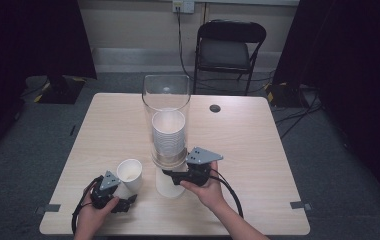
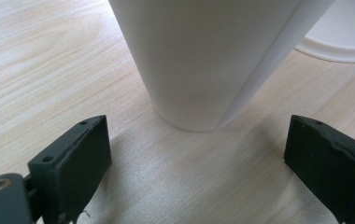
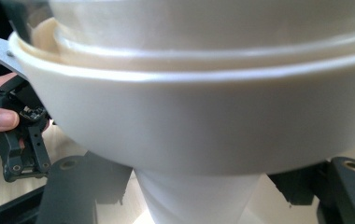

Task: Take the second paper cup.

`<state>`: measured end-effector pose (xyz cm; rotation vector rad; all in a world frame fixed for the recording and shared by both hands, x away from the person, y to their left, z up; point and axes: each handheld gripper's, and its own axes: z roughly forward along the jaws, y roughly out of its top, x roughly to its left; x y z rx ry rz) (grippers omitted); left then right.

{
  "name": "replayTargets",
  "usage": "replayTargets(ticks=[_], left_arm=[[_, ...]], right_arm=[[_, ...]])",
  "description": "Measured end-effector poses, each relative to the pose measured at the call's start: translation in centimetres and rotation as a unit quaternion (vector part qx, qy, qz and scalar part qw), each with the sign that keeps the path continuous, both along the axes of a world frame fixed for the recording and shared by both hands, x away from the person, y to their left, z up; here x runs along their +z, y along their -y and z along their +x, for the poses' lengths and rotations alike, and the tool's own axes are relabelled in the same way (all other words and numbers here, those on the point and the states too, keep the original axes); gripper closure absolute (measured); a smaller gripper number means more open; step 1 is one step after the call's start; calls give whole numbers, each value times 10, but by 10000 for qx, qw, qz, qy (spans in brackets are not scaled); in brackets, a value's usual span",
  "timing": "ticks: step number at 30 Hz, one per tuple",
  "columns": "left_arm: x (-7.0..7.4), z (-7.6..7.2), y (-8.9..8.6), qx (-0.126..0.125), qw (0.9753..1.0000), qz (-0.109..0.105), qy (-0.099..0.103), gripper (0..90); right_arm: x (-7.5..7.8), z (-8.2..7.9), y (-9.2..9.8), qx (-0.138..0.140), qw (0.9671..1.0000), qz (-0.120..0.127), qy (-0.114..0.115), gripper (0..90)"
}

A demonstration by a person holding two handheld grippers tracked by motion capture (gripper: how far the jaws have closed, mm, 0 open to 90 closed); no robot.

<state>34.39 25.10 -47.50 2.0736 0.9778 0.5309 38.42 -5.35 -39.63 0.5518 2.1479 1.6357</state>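
Item: clear cup dispenser tube (image 1: 166, 107), upright at the table's (image 1: 258, 150) centre, loaded with a stack of white paper cups (image 1: 168, 134); long axis vertical. Beneath its outlet, one white cup (image 1: 170, 184) protrudes downward, its body tapering toward the tabletop; in the right gripper view this cup (image 3: 199, 196) hangs below the dispenser's broad cream collar (image 3: 203, 121), between the two dark jaws. Item: right gripper (image 1: 172, 176), held in the person's right hand (image 1: 207, 189), levelled at the protruding cup from the cup's right side, jaws pointing left across the table; the jaws flank the cup's narrow lower part, but whether they press on it or stand just off it cannot be told. Item: left gripper (image 1: 128, 202), in the left hand (image 1: 94, 216), near the front-left of the table; jaws spread wide apart, holding nothing. Item: a separate white paper cup (image 1: 130, 174), standing upright, mouth up, just beyond the left gripper; in the left gripper view its base (image 2: 199, 60) sits ahead of and centred between the parted jaws, clear of both. Judgement: the right hand is the nearer to the dispenser cup, and a pull along the vertical axis, straight down, appears to be what would free it. Background: folding chair (image 1: 230, 47) behind the table.
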Motion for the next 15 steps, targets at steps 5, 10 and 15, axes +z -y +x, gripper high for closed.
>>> replayTargets(ticks=[5,10,15], left_arm=[[0,0,0,-1,10000,1,0,68],[0,0,0,0,10000,3,-3,68],[0,0,0,-3,10000,4,0,68]], right_arm=[[0,0,0,11,10000,-14,-6,321],[1,1,0,34,9999,-20,-96,321],[1,2,1,72,9999,-49,-73,322]])
